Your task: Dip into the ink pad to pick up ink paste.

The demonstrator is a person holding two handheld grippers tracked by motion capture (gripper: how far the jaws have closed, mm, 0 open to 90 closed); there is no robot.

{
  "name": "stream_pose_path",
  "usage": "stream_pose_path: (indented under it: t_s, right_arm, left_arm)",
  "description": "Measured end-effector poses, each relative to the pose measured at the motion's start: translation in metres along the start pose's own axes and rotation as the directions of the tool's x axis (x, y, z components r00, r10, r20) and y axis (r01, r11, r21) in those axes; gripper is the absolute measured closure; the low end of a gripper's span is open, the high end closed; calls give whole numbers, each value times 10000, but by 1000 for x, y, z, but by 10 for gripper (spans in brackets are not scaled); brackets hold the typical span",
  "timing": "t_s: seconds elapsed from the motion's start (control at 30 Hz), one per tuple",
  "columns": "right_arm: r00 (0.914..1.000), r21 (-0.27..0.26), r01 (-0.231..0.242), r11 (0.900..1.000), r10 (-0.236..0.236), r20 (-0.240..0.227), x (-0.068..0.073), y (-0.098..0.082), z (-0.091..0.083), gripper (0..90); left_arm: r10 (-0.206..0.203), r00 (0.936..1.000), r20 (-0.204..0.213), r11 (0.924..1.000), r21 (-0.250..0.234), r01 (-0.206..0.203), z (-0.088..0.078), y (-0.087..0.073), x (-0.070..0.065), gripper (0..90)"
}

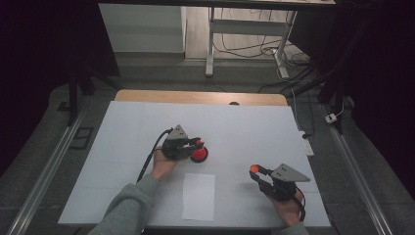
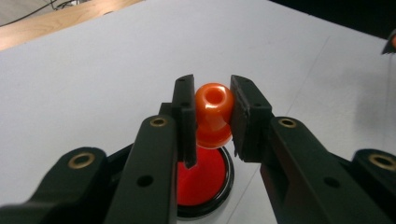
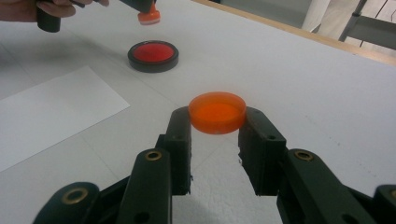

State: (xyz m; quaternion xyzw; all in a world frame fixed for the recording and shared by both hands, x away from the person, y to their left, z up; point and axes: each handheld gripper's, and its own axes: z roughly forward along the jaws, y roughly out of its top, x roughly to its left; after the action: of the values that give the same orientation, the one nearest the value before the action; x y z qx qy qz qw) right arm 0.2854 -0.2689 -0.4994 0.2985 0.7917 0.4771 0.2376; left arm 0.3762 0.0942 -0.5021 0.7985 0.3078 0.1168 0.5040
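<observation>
Stamp [image 2: 213, 114] over ink pad [image 2: 203, 179] — mid-tabletop.
Left claw [image 2: 212, 116] grips stamp, right claw [image 3: 217, 122] grips lid [image 3: 217, 112] — tilted descent risks uneven inking.

Light is falling from above onto the white table [image 1: 254, 127], making it the brightest spot, while the room around it is sinking into dark on both sides. The high view is looking a bit soft and grainy. Small soft shadows are lying under the orange stamp [image 2: 214, 114] and the red ink pad [image 3: 154, 55]. A little white shine is glowing on the stamp's round top. The black jaws close to each camera are looking blurry, and the far edges are going fuzzy too
</observation>
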Motion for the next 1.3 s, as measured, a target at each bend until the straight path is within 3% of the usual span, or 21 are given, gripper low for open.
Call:
stream_pose_path:
  t_s: [0.33, 0.8, 1.13, 1.3]
  right_arm:
    - [10000, 21, -30, 10000, 30, -14, 0, -1, 1, 646]
    - [10000, 92, 11, 10000, -11, -37, 0, -1, 2, 646]
    - [10000, 101, 17, 9999, -16, -21, 0, -1, 2, 646]
    - [10000, 105, 29, 9999, -29, -17, 0, -1, 2, 645]
  left_arm:
    - [-40, 9977, 676, 10000, -21, 41, -17, 7, 1, 727]
    - [51, 9924, 1226, 10000, 33, -55, -38, 14, -9, 726]
    - [327, 9888, 1456, 9994, 96, -345, -46, 16, -18, 726]
    - [272, 9861, 1642, 9996, 31, -281, -48, 16, -20, 726]
